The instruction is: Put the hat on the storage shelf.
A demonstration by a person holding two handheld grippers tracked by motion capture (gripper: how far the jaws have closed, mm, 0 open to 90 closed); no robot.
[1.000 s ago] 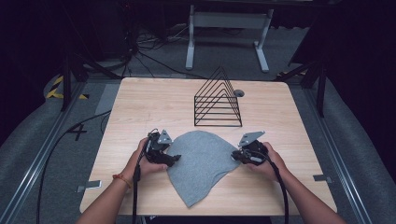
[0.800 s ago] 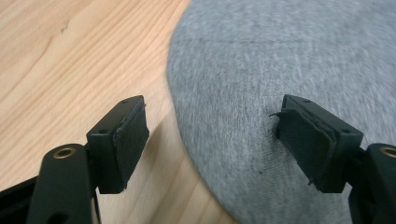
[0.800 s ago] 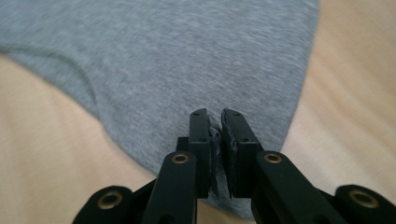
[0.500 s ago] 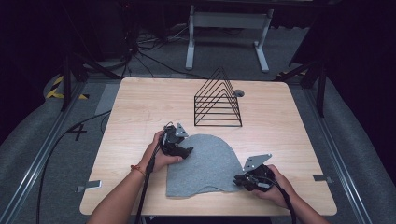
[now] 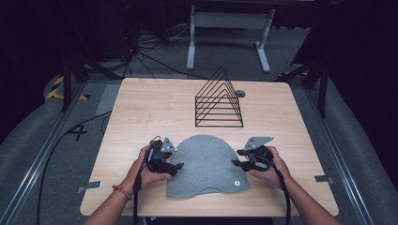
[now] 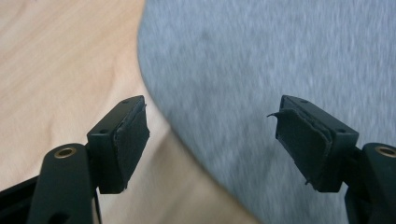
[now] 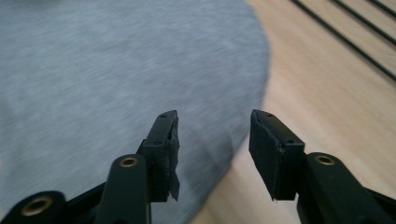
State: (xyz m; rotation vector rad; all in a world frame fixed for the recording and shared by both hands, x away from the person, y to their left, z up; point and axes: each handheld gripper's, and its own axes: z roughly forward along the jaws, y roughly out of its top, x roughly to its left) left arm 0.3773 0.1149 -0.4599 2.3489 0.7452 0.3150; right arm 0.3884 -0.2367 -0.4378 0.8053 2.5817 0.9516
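**Grey beanie lies flat between two open grippers**

High view: the grey beanie [image 5: 206, 164] lies flat at the near middle of the wooden table [image 5: 150, 108], its rounded crown pointing away from the person towards the black wire rack [image 5: 219, 101], its straight hem nearest the person. The left gripper [image 5: 177, 166] sits at its left edge, the right gripper [image 5: 234, 162] at its right edge.

Left gripper view: jaws spread wide over the beanie's curved edge, pinching nothing.

Right gripper view: jaws, just opened, stand apart above the beanie's edge, nothing between the pads.
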